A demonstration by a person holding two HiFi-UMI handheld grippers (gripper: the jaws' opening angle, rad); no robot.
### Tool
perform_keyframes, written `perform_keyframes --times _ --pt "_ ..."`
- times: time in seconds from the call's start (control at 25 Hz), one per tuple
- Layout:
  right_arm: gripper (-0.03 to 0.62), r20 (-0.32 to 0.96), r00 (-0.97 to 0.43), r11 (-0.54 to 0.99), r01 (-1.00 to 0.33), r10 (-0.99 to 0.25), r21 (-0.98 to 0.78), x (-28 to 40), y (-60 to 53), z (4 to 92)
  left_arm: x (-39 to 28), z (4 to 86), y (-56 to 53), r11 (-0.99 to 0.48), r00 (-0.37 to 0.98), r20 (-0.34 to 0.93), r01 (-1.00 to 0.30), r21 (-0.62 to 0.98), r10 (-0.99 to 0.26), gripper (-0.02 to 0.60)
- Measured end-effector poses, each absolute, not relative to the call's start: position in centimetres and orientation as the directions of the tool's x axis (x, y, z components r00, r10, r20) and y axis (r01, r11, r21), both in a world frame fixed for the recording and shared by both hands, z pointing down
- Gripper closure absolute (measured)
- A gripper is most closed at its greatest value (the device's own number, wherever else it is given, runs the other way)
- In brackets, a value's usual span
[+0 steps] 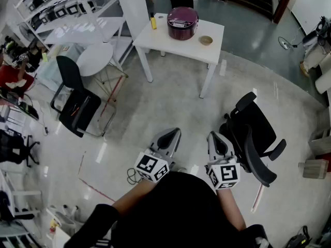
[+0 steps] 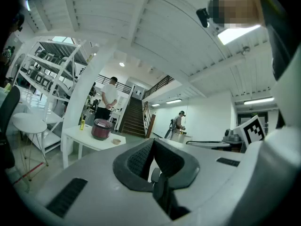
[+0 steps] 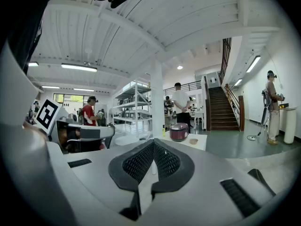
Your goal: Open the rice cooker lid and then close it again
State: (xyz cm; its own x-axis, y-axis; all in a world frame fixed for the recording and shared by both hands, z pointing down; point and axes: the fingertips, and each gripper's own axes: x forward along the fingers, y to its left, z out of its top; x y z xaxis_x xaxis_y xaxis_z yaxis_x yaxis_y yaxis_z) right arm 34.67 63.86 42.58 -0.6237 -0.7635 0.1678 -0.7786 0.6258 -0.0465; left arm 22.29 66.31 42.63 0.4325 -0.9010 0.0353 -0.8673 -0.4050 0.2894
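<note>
A pale, glossy concrete floor (image 1: 170, 99) fills most of the head view, and well ahead on it stands a rectangular white table on four white legs (image 1: 155, 41). On the tabletop sits the round dark-maroon rice cooker (image 1: 182, 22) with its lid down, a small yellow bottle (image 1: 153, 22) just to its left and a small tan bowl (image 1: 206, 40) just to its right. A square white column (image 1: 132, 6) rises beside the table's left end, with white metal shelving racks (image 1: 62, 4) further left. In front of the racks are a round white side table (image 1: 94, 59) and a black chair on a thin metal frame (image 1: 77, 105). A black swivel office chair with armrests (image 1: 253, 133) stands near the person's right side. Low in the picture, the left gripper (image 1: 174, 133) and the right gripper (image 1: 212, 137) are held side by side, both aimed toward the table and far short of it. Each has its jaws pressed together with nothing between them. The right gripper view shows a dark wooden staircase (image 3: 221, 108) behind the table and a person in a white shirt (image 3: 180, 100) standing just beyond the cooker.
</note>
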Motion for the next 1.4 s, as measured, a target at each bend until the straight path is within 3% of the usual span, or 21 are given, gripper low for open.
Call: perform_keyframes --times 0.36,0.92,1.0,1.04,1.12,1.24,1.4 --pt "0.595 0.155 -0.625 0.633 -0.774 -0.765 0.001 35.2 63.4 41.6 23.0 42.1 66.3 -0.446 0.473 0.029 -0.848 0.286 -0.881 0.579" --pt "0.594 0.109 -0.638 0.633 -0.770 -0.762 -0.078 36.4 62.9 41.0 21.4 41.0 66.3 -0.426 0.443 0.013 -0.869 0.251 -0.897 0.572" --pt "0.552 0.104 -0.634 0.630 -0.774 -0.767 -0.068 36.4 62.9 40.8 21.2 41.3 66.2 -0.424 0.446 0.028 -0.866 0.264 -0.895 0.443" --pt "0.497 0.102 -0.637 0.634 -0.771 -0.764 -0.069 36.3 62.9 40.7 21.1 41.5 66.1 -0.423 0.447 0.033 -0.866 0.267 -0.894 0.416" --pt "0.445 0.085 -0.663 0.657 -0.748 -0.744 -0.088 36.0 63.0 40.5 20.8 41.6 66.0 -0.415 0.439 0.037 -0.870 0.265 -0.898 0.362" --pt "0.358 0.053 -0.696 0.690 -0.718 -0.716 -0.093 35.7 63.3 40.1 20.1 41.7 66.1 -0.393 0.412 0.022 -0.882 0.261 -0.911 0.335" --pt "0.356 0.043 -0.719 0.716 -0.695 -0.694 -0.061 35.0 63.4 40.5 19.2 42.2 66.5 -0.360 0.378 0.021 -0.898 0.254 -0.926 0.328"
